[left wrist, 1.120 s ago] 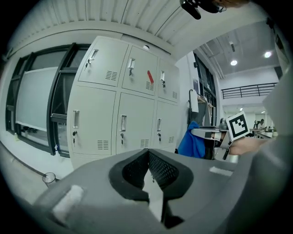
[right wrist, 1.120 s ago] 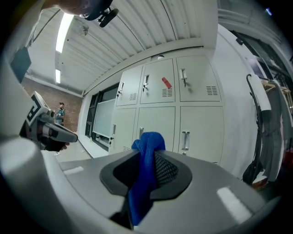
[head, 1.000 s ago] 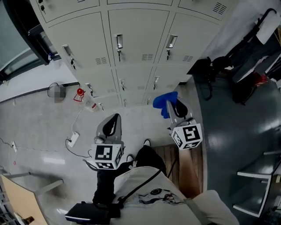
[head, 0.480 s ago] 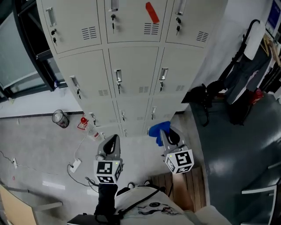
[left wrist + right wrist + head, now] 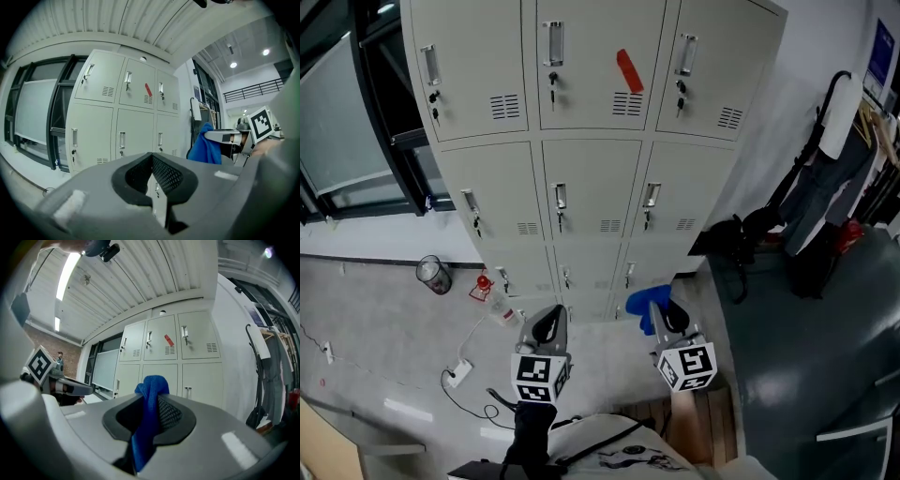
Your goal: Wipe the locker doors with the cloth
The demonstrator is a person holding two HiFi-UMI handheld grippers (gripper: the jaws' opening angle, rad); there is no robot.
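Note:
Grey lockers (image 5: 591, 183) with handled doors stand ahead, in three columns; a red tag (image 5: 628, 71) sticks on the upper middle door. The blue cloth (image 5: 643, 304) is pinched in my right gripper (image 5: 654, 307), which is shut on it and held low in front of the bottom lockers, apart from the doors. In the right gripper view the blue cloth (image 5: 151, 414) bunches up between the jaws, with the lockers (image 5: 168, 359) beyond. My left gripper (image 5: 547, 325) is beside it, jaws shut with nothing in them. In the left gripper view the lockers (image 5: 122, 122) and blue cloth (image 5: 205, 144) show.
A window frame (image 5: 366, 103) stands left of the lockers. On the floor lie a small bin (image 5: 434, 275), a red object (image 5: 482, 284) and a white cable with a plug (image 5: 457, 372). Dark bags and an umbrella (image 5: 806, 216) lean at the right wall.
The head view has tilted up, so the upper row of lockers and the red tag now show. Both grippers sit lower in the frame, still side by side; the cloth stays held.

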